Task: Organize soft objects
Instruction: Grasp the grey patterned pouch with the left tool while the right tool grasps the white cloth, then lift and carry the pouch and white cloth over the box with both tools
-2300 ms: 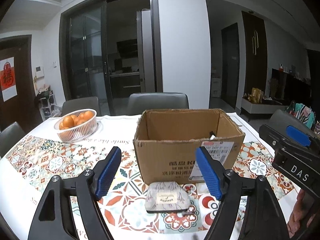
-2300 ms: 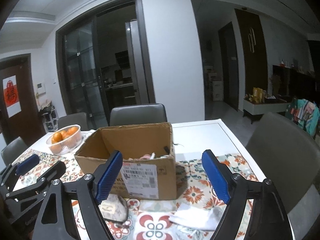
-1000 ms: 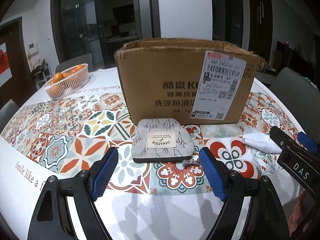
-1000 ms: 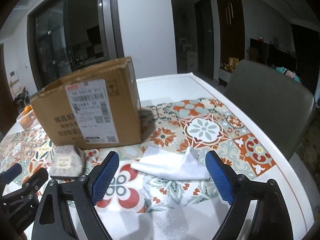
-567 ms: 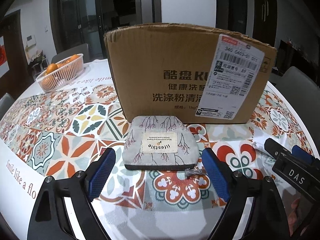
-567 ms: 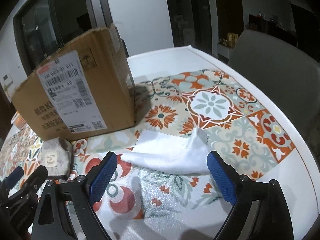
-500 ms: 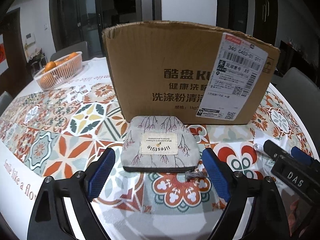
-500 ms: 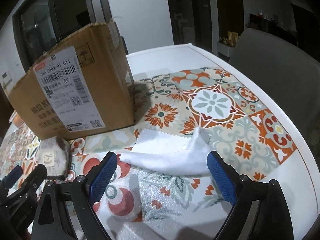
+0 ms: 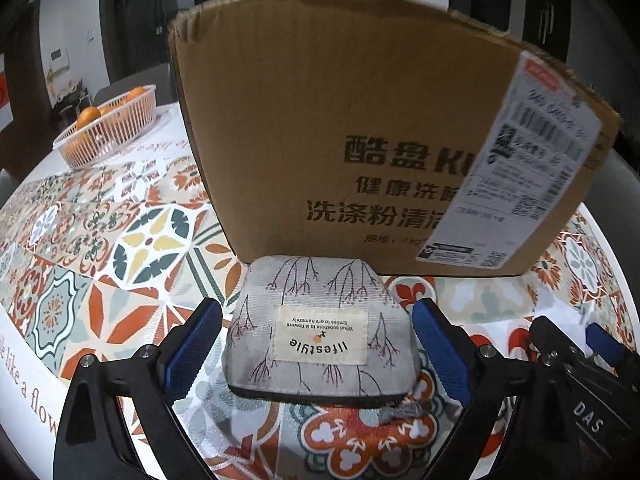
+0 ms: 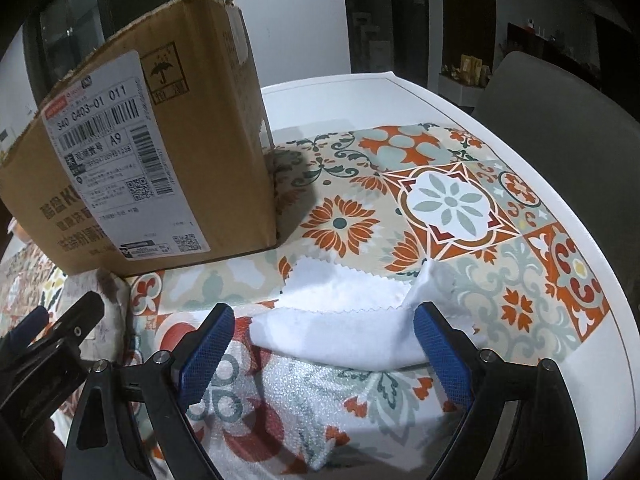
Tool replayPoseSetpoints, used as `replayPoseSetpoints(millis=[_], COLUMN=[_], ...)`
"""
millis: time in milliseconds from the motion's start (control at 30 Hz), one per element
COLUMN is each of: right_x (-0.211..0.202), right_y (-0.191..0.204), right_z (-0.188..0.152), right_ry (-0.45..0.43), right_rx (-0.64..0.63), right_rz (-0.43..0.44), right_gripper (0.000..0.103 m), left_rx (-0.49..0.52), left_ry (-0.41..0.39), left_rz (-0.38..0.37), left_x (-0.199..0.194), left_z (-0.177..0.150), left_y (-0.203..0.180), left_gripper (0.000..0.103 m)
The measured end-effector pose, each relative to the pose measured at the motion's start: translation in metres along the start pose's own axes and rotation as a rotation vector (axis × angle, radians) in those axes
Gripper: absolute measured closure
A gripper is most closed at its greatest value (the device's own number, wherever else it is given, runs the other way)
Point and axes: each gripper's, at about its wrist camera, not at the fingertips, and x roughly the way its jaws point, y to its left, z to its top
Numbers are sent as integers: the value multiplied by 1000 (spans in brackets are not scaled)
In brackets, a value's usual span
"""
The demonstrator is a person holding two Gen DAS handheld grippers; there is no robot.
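on the patterned tile-print tablecloth (image 9: 120, 248) stands a brown cardboard box (image 9: 360, 120). against its front lies a grey zip pouch with twig print (image 9: 320, 332), sitting between the spread pads of the left gripper (image 9: 316, 356). a crumpled white cloth (image 10: 344, 320) lies between the parted pads of the right gripper (image 10: 324, 352).

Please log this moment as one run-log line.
left gripper: open around pouch | right gripper: open around cloth | box: behind both

Left gripper (image 9: 316, 348) spread wide around pouch (image 9: 320, 330).
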Motion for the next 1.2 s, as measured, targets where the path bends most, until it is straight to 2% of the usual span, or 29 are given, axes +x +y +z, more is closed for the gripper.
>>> replayPoseSetpoints(millis=[200, 300, 500, 600, 667, 867, 1000, 1200], right_x=[6, 6, 4, 1, -1, -2, -2, -10], right_y=[5, 7, 6, 4, 1, -3, -7, -11], right_z=[0, 0, -1, -1, -2, -2, -2, -6], right_ry=[22, 20, 11, 5, -2, -3, -2, -16], right_rx=[-17, -24, -27, -31, -19, -22, -19, -14], right_rz=[-15, -36, -54, -49, -29, 3, 37, 83], right_gripper=[11, 18, 37, 49, 61, 84, 90, 91], left_rx=[-17, -22, -34, -19, -8, 18, 30, 38], left_ry=[33, 43, 39, 33, 29, 9, -8, -19], left_rz=[-3, -19, -37, -33, -24, -31, -47, -60], left_x=[11, 13, 11, 8, 6, -2, -9, -19], left_z=[-1, -1, -3, -5, -7, -12, -14, -22], left_y=[2, 4, 7, 6, 4, -4, -10, -17], left_gripper=[5, 7, 22, 33, 40, 61, 70, 72])
